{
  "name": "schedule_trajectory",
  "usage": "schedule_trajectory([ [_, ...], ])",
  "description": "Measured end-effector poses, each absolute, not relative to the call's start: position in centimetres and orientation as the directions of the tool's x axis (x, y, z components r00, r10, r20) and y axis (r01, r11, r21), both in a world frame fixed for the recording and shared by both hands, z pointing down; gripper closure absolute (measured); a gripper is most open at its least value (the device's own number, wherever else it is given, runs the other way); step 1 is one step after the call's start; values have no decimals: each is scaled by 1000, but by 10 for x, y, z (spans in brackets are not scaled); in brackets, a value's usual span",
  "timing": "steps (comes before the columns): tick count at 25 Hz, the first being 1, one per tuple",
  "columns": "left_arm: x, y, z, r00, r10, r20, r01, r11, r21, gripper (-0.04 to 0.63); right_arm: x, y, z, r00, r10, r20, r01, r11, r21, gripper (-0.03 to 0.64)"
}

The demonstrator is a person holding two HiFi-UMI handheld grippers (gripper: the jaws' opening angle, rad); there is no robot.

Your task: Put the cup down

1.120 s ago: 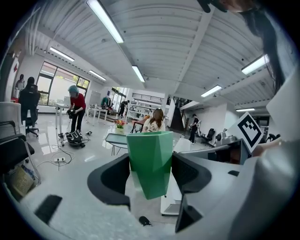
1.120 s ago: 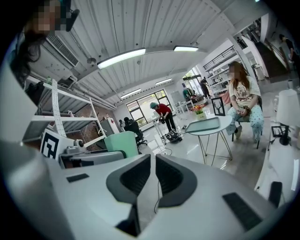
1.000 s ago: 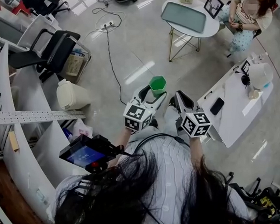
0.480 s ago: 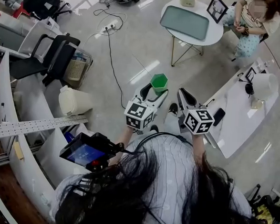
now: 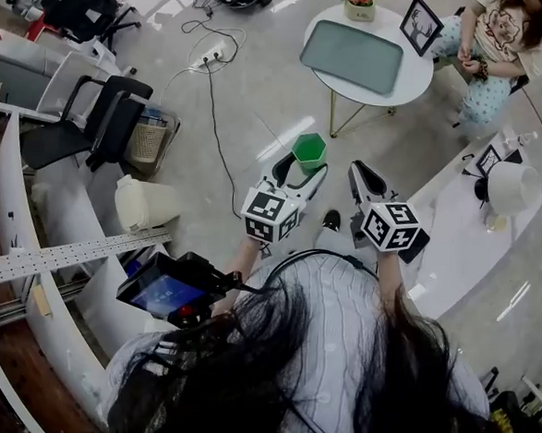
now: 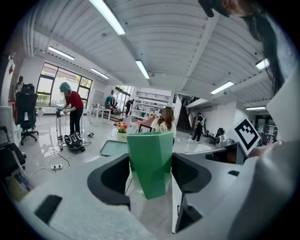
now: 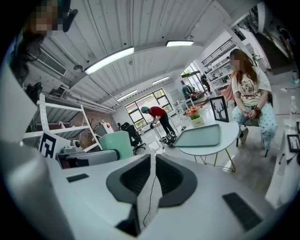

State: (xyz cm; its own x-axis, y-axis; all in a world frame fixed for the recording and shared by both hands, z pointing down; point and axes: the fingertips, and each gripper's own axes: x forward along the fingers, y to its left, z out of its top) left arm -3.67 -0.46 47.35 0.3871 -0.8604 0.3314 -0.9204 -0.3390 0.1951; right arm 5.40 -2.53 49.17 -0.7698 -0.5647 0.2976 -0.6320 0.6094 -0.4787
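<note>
Two handheld grippers reach forward from the person in the head view.

1. Left gripper [image 5: 298, 172]: clamped on a green faceted cup [image 5: 308, 151]. The cup hangs in the air over the grey floor [image 5: 261, 90], short of the round white table [image 5: 410, 77], and touches no surface.
2. The left gripper view supplies what the head view shows only small. Both dark pads [image 6: 115, 176] press against opposite sides of the cup. The cup stands upright, with its rim above the pads.
3. Right gripper [image 5: 366, 181]: held just beside the left one. Its own view shows the jaws drawn together, with only a thin slit between them and nothing held. The head view does not resolve this.
4. The right gripper view also catches the cup, pale green, at its left.

On the table lie a grey-green tray [image 5: 350, 56], a flower pot [image 5: 358, 0] and a framed picture [image 5: 420, 24]. A seated person [image 5: 495, 37] is beside the table. Only the gripper views show a standing person in a red top [image 6: 72, 112], far back near the windows.
</note>
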Motion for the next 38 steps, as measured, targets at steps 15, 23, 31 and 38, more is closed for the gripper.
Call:
schedule_trajectory([
  [15,-32,-67,478,327,-878,350,-943,-279,183,304,70,-97,497,-790,-547,276,-604,618,-503,566],
  [23,-27,-82,488,346,-859,376,-937,-300,178,304,72,-112,507,-781,-558,281,-612,592,-524,566],
  [31,-44,-120,491,361,-853,377,-932,-322,165,304,52,-148,508,-777,-561,285,-617,589,-522,566],
  [38,-64,-165,490,380,-845,375,-925,-337,177,304,30,-190,508,-772,-560,301,-626,585,-516,566],
])
